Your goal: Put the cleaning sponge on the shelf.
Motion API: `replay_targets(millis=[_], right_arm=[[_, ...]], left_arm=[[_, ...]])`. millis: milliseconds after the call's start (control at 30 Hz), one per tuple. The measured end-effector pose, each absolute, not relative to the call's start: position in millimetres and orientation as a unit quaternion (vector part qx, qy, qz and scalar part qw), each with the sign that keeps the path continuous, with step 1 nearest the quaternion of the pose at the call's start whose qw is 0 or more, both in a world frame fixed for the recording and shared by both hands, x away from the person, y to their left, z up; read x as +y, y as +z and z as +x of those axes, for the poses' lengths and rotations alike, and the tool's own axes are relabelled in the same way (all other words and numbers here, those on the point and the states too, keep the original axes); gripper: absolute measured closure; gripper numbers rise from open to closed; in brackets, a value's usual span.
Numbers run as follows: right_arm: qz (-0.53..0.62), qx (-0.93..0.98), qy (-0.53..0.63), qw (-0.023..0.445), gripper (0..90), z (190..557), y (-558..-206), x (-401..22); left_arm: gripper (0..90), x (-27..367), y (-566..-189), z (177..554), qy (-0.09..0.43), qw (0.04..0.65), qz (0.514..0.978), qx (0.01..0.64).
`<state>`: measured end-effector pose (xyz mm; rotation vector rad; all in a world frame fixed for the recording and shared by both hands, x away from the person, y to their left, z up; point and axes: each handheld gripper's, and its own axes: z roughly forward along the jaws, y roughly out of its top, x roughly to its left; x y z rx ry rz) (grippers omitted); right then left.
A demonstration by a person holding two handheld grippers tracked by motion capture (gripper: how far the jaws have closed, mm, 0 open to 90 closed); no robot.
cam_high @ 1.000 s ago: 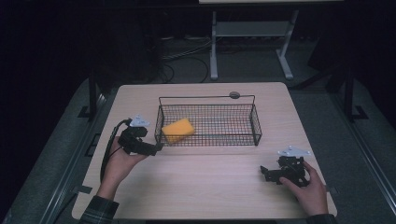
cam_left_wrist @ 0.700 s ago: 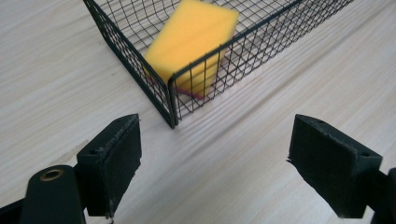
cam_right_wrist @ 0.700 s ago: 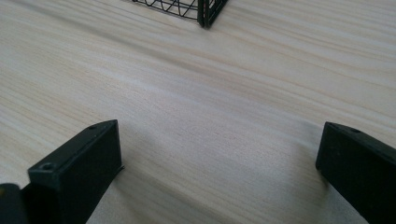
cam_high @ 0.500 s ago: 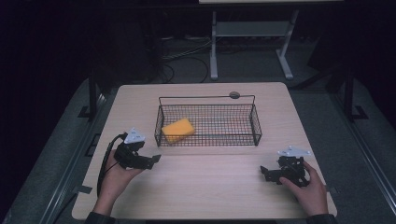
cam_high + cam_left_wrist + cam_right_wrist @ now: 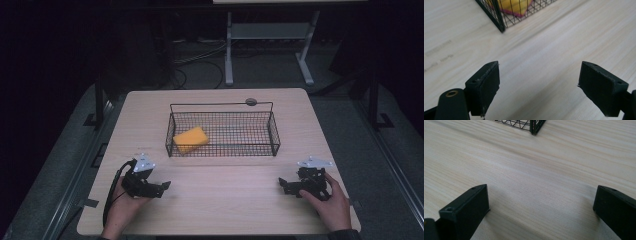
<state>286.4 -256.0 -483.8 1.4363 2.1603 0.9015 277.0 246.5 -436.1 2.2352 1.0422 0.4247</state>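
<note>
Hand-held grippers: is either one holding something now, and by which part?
Nothing is held. The left hand-held gripper and the right hand-held gripper are both open over the table.

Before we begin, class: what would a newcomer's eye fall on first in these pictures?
The yellow sponge stands out most, lying in the left end of the black wire basket at the middle of the pale wooden table. Next come the two hand-held tools near the front edge: the left gripper and the right gripper, both open and empty.
</note>
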Motion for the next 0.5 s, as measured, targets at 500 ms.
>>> replay_targets(millis=[500], right_arm=[[0.513, 0.771, 0.322, 0.196, 0.0, 286, -484, -256]], left_arm=[[15.5, 245, -462, 271, 0.140, 0.287, 0.859, 0.400]])
